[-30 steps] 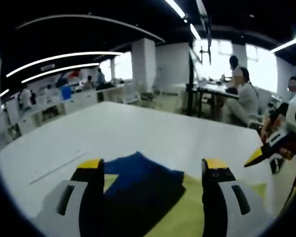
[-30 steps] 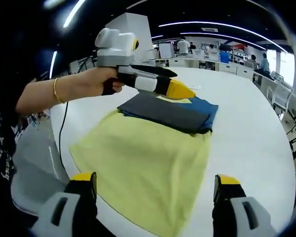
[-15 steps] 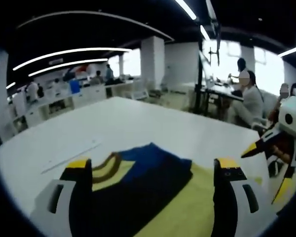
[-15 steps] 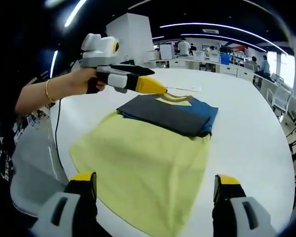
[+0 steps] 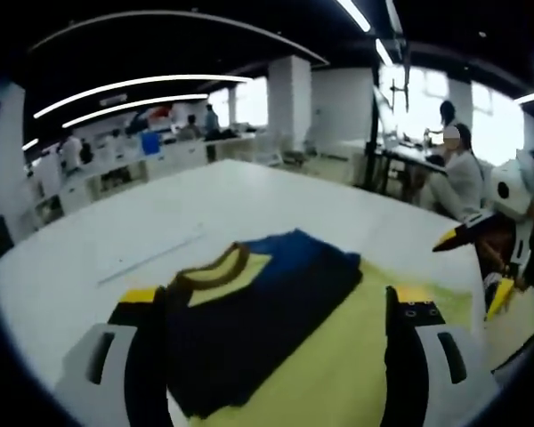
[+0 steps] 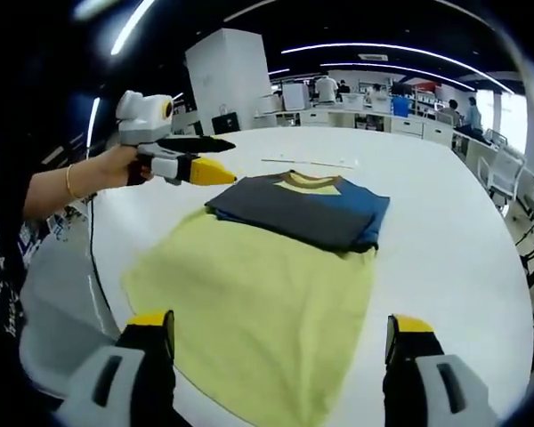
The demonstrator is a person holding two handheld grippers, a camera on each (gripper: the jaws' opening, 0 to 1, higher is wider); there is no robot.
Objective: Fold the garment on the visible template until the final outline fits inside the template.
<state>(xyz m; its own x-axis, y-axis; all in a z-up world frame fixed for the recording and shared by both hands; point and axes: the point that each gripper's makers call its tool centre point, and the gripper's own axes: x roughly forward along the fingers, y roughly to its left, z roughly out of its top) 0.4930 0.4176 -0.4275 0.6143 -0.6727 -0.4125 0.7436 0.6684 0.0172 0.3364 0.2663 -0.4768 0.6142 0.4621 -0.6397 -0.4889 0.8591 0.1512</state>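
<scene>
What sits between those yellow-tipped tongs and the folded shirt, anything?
Nothing visible does. The folded garment lies on the yellow template, on the white table. The left tongs hover beside it, the right tongs face it across bare yellow cloth.

table (image 6: 454,231) bare around garment (image 6: 298,206) | left gripper (image 6: 215,174) hovers beside it

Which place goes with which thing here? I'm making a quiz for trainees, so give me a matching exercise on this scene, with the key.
Things:
1. folded garment
2. yellow cloth template
3. left gripper
4. white table

Places:
A. held in the air beside the garment
B. under everything
C. on the template's far end
D. spread flat, directly on the table

Pairs: 1-C, 2-D, 3-A, 4-B
</scene>
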